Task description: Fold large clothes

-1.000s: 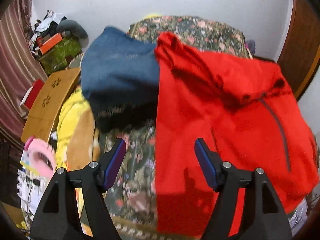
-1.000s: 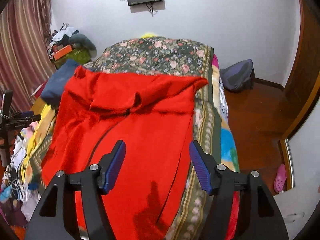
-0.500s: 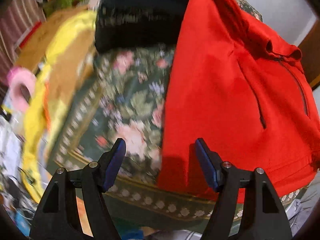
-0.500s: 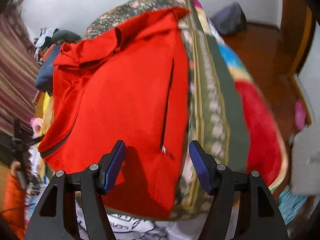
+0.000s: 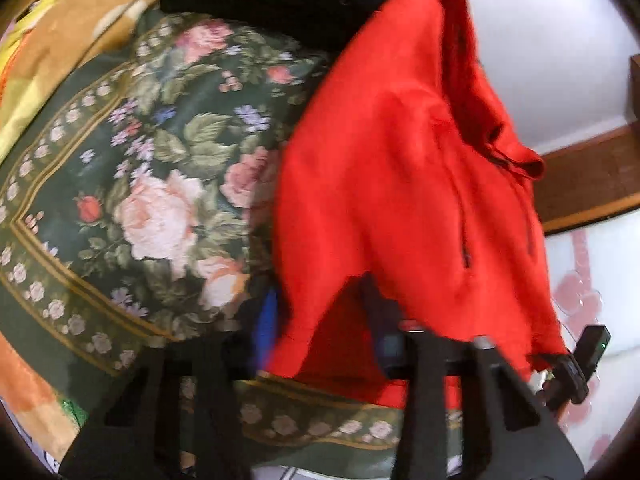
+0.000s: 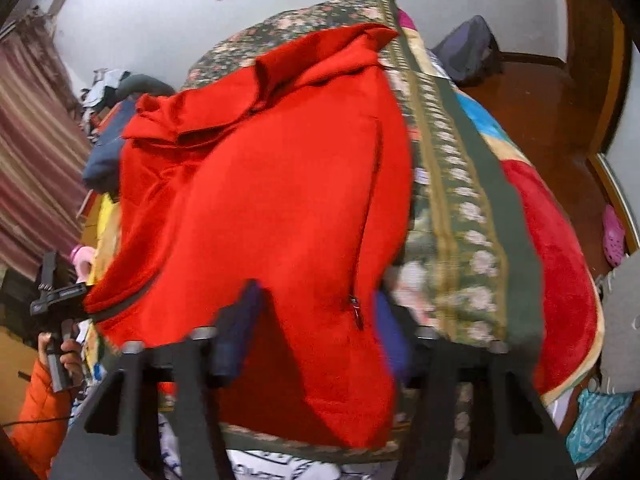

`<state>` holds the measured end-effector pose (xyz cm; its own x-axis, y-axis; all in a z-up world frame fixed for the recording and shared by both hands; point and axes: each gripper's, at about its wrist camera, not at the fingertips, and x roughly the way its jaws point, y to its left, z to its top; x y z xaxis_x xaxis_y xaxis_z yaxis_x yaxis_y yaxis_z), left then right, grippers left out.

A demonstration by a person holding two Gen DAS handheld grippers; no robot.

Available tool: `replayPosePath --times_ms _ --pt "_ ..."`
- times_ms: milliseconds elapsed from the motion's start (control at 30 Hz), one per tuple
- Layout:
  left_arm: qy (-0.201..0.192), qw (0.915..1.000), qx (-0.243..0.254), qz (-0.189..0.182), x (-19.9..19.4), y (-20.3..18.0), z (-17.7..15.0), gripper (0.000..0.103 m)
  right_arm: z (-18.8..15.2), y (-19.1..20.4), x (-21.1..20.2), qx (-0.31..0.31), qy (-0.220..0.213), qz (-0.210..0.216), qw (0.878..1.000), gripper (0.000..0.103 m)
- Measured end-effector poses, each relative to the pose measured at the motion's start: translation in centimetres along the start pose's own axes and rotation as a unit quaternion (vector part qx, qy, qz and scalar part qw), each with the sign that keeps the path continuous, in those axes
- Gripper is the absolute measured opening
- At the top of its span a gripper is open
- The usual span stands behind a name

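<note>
My left gripper is closing on the near left corner of the red jacket, hem cloth already between its blue pads, so that edge can lift. The jacket lies spread on the floral bedspread. My right gripper is closing over the right hem likewise.

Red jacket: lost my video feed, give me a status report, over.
Both grippers, left and right, closing on the red jacket hem, fabric between jaws. Jacket spread on floral bedspread. Nothing in the way.
</note>
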<state>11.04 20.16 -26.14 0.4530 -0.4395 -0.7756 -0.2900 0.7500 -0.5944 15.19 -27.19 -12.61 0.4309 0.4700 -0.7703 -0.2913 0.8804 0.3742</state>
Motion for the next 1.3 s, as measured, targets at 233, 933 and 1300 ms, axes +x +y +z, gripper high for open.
replayPosePath --times_ms 233,933,1300 --pt "-0.055 0.9963 0.064 0.015 -3.4 -4.9 1.6 0.004 2.7 1.5 -0.8 -0.013 -0.030 0.027 0.999 0.014" --pt "-0.244 0.9511 0.185 0.041 -8.5 -21.8 21.7 0.004 24.1 1.5 1.3 -0.019 -0.160 0.030 0.987 0.014" --pt "-0.201 0.9564 0.177 0.116 1.0 -19.5 30.2 0.005 29.0 -4.9 11.2 0.096 -0.081 -0.039 0.991 0.022"
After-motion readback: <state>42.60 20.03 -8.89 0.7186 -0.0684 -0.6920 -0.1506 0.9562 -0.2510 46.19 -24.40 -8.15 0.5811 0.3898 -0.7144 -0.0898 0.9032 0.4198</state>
